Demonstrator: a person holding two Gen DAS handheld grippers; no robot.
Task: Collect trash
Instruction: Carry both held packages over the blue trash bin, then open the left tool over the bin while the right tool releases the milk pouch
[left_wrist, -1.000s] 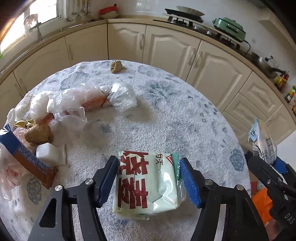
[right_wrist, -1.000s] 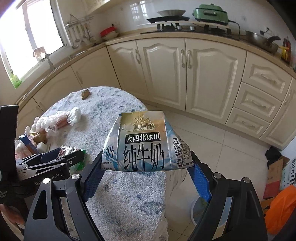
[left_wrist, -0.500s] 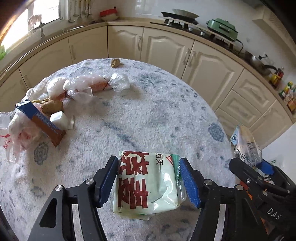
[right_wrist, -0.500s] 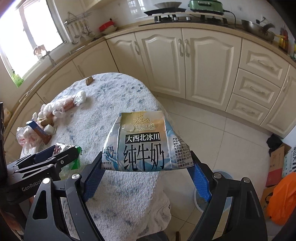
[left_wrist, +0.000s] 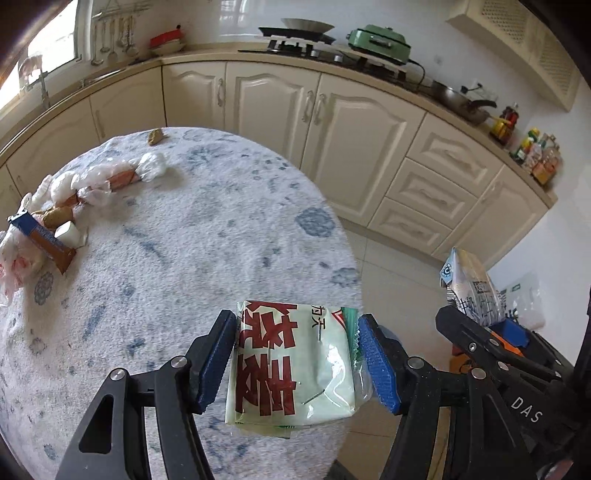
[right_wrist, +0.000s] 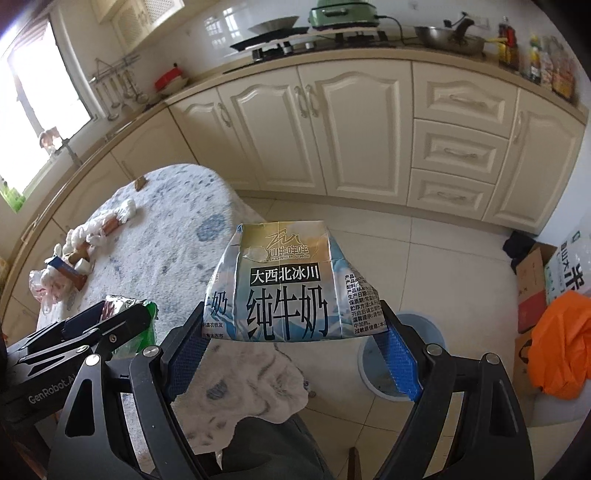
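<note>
My left gripper (left_wrist: 297, 360) is shut on a pale green snack packet (left_wrist: 291, 362) with red characters, held above the near right edge of the round table (left_wrist: 177, 236). My right gripper (right_wrist: 291, 347) is shut on a blue-and-white milk carton (right_wrist: 290, 288), held in the air past the table's edge over the tiled floor. A light blue bin (right_wrist: 400, 354) stands on the floor just right of and below the carton, partly hidden by my right finger. In the left wrist view the right gripper with its carton (left_wrist: 471, 291) shows at the right.
On the table's left side lie plastic bags (left_wrist: 107, 177), a blue-and-brown wrapper (left_wrist: 40, 236), a white block (left_wrist: 68, 233) and a potato (left_wrist: 57, 216). Cream cabinets (right_wrist: 362, 122) line the wall. Cardboard boxes (right_wrist: 532, 288) and an orange bag (right_wrist: 561, 343) sit on the floor at the right.
Both grippers have pulled back and to the right from the table with their loads. The table's clutter now looks farther away, and the blue bin has come into the right wrist view.
</note>
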